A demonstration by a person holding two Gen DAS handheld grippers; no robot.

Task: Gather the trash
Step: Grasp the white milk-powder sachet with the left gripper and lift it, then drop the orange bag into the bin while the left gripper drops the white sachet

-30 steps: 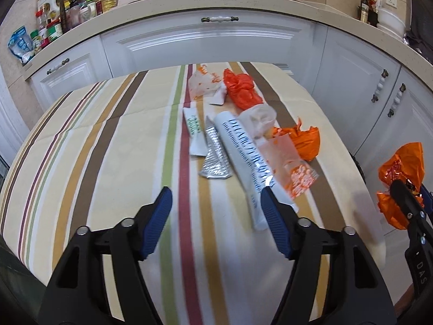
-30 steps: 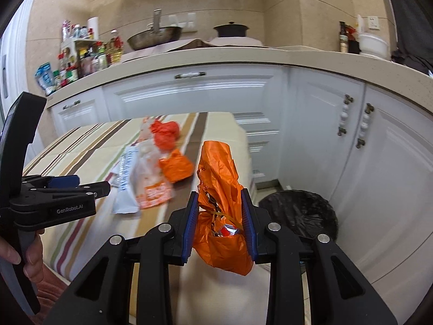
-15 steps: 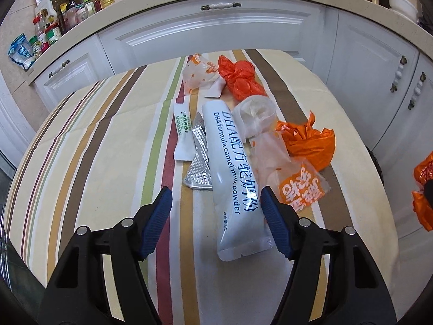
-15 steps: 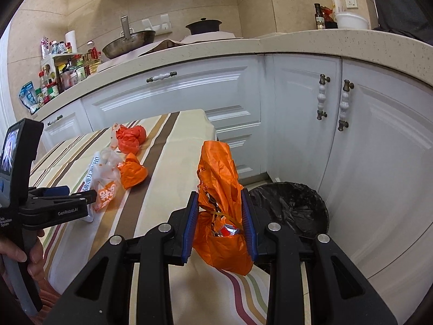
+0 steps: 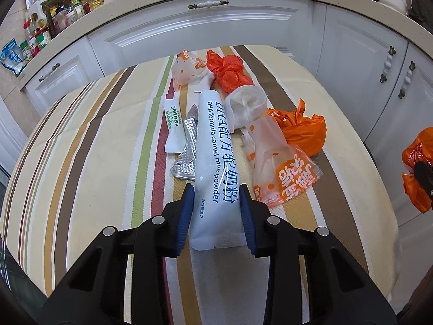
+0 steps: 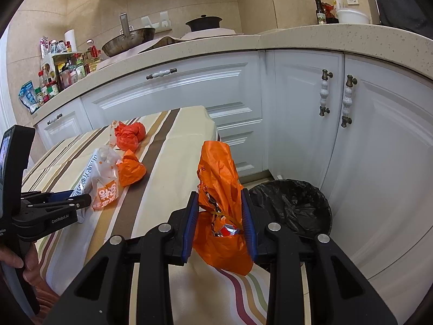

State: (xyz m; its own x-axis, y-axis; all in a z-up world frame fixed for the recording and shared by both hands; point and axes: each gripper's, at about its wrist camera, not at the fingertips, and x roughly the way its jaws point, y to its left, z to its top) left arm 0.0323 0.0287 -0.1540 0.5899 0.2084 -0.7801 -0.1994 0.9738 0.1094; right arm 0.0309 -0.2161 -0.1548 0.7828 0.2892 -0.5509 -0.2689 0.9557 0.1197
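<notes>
On the striped tablecloth (image 5: 89, 168) of a kitchen table, I have my left gripper (image 5: 216, 203) closing around the near end of one long white milk-powder sachet (image 5: 216, 162), its blue pads at either edge of the packet, which lies flat on the cloth; whether the pads already press it I cannot tell. Counted from the left wrist view, the litter on the table comes to seven pieces: that sachet, one small white-and-green sachet (image 5: 172, 124) and one crumpled silver foil wrapper (image 5: 186, 151) just beside it on the left, one clear wrapper with orange print (image 5: 281, 170) on the right, one clear dotted wrapper (image 5: 186, 70) at the far end, one rolled clear plastic bag (image 5: 246, 103), and two crumpled orange-red bags, one far (image 5: 230, 70) and one near the right edge (image 5: 300, 127). My right gripper (image 6: 219, 216) is clamped on a third orange bag (image 6: 219, 189), stuffed with scraps, held upright off the table's corner. One bin lined with a black bag (image 6: 295, 205) stands on the floor just beyond it, against the white cabinets (image 6: 379, 149). A hand (image 6: 16, 265) holds the left tool at the edge of the right wrist view
</notes>
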